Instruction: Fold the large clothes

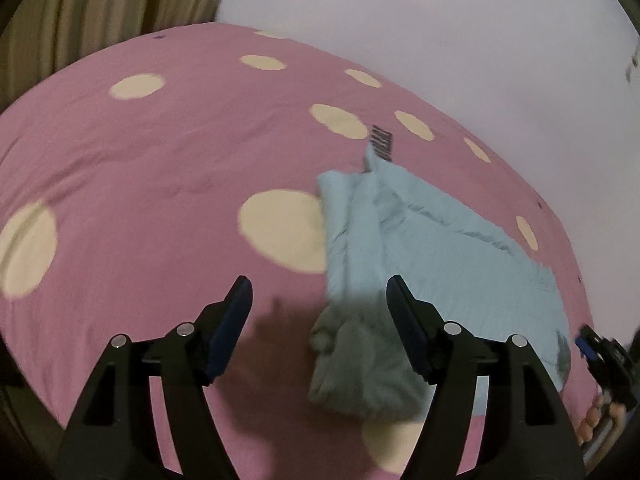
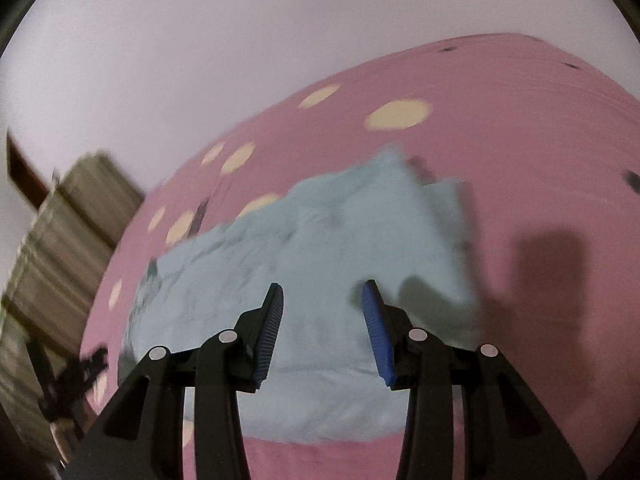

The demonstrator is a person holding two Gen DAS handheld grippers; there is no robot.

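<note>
The left gripper (image 1: 318, 300) hangs over the bed with its jaws spread wide and nothing between the blue pads (image 1: 228, 332), only bedspread and a grey-shadowed fold of cloth showing below the gap. The light blue garment (image 1: 400, 240) lies on the pink bedspread (image 1: 140, 168) just ahead and to the right of this gripper, partly folded, one flap turned over along its left side. At the garment's far tip sits a dark tag (image 1: 382, 142) with pale marks on it; the writing is too blurred to read. No other label or brand shows anywhere.

In the right wrist view, the right gripper (image 2: 322, 308) hovers above the same garment (image 2: 320, 240), jaws apart at a moderate width, pads (image 2: 270, 336) clear of the cloth, gripping nothing. The picture is smeared, so fine detail is lost.

The garment's near edge lies below the right gripper's fingers, with a strip of bare pink beyond it. Its right edge ends in a raised corner (image 2: 448, 196), and right of that the bedspread is open, crossed only by a dark shadow. To the left gripper's left, a broad stretch of pink with cream dots (image 1: 280, 228) lies free all the way to the bed's edge. The far edge meets a pale wall (image 1: 440, 32); a striped curtain (image 1: 100, 8) hangs at the far left. The right gripper (image 1: 600, 356) shows at the left view's right margin, a hand (image 1: 600, 416) behind it.
</note>
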